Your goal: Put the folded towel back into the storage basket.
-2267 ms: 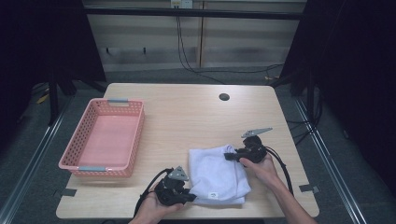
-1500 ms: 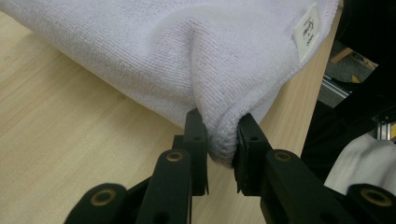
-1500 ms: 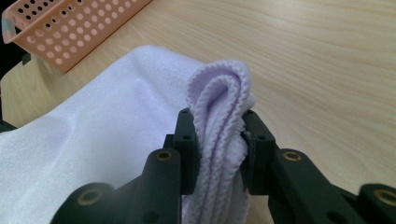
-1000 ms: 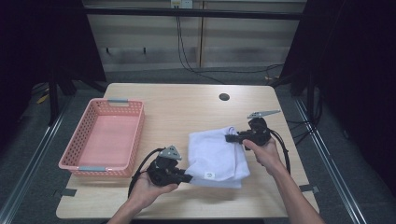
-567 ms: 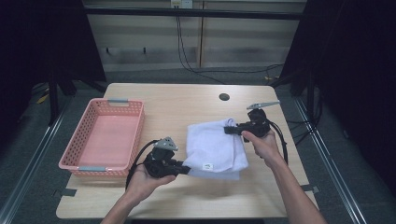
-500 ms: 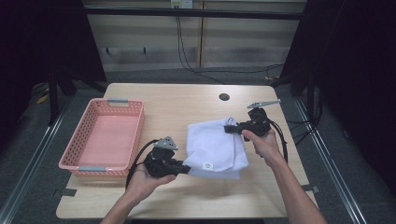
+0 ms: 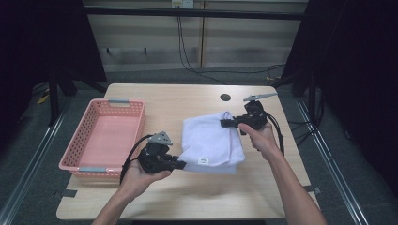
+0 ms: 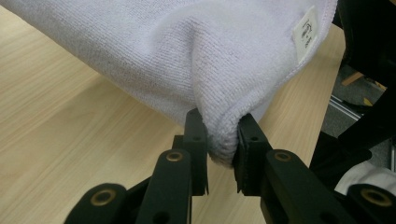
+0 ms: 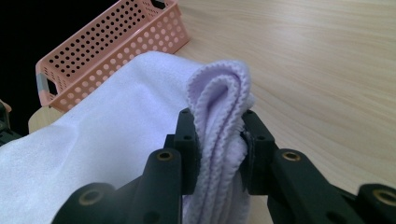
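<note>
A folded white towel [image 7: 212, 143] hangs between the two tools over the right half of the wooden table [image 7: 187, 101], its lower layer trailing on the tabletop toward the near edge. The left gripper [image 7: 179, 164] pinches the towel's near left corner; in the left gripper view its black jaws press on a rounded fold of looped terry cloth [image 8: 224, 140], and a small white label [image 8: 307, 32] is sewn near the hem. The right gripper [image 7: 225, 123] grips the far right corner, its jaws squeezed on several stacked layers with stitched scalloped edges [image 9: 219, 116]. A pink perforated plastic basket [image 7: 84, 140] with grey handles sits along the left edge, well apart from the towel.
</note>
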Available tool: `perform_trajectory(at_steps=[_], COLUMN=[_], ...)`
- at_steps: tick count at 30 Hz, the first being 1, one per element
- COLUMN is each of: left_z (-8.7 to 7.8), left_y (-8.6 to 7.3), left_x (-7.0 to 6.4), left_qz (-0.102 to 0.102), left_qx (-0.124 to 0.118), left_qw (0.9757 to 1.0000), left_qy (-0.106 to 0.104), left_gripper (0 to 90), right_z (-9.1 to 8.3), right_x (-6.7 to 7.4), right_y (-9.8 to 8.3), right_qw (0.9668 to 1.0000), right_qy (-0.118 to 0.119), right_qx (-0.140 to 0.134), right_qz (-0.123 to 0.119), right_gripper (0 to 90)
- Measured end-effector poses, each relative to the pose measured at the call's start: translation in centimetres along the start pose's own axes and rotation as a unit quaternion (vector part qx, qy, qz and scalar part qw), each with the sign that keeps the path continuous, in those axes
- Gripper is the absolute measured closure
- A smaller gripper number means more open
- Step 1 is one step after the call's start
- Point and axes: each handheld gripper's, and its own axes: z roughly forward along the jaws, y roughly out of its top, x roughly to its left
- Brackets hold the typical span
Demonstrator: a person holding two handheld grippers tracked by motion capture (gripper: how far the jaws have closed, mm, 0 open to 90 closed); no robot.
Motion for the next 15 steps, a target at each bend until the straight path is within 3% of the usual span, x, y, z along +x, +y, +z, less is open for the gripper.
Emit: perform_trajectory(at_steps=[15], left_z=[-3.1], left_y=[-0.5], left_x=[1.0], left_qz=[-0.010], left_qx=[-0.001], left_qw=[0.9997], left_qy=[0.024], left_gripper=[77.7], right_z=[2.4], right_x=[1.6], right_y=[2.8], right_qw=[0.9996], right_qy=[0.019], right_qx=[0.009], right_qz=[-0.019], right_gripper=[72.3])
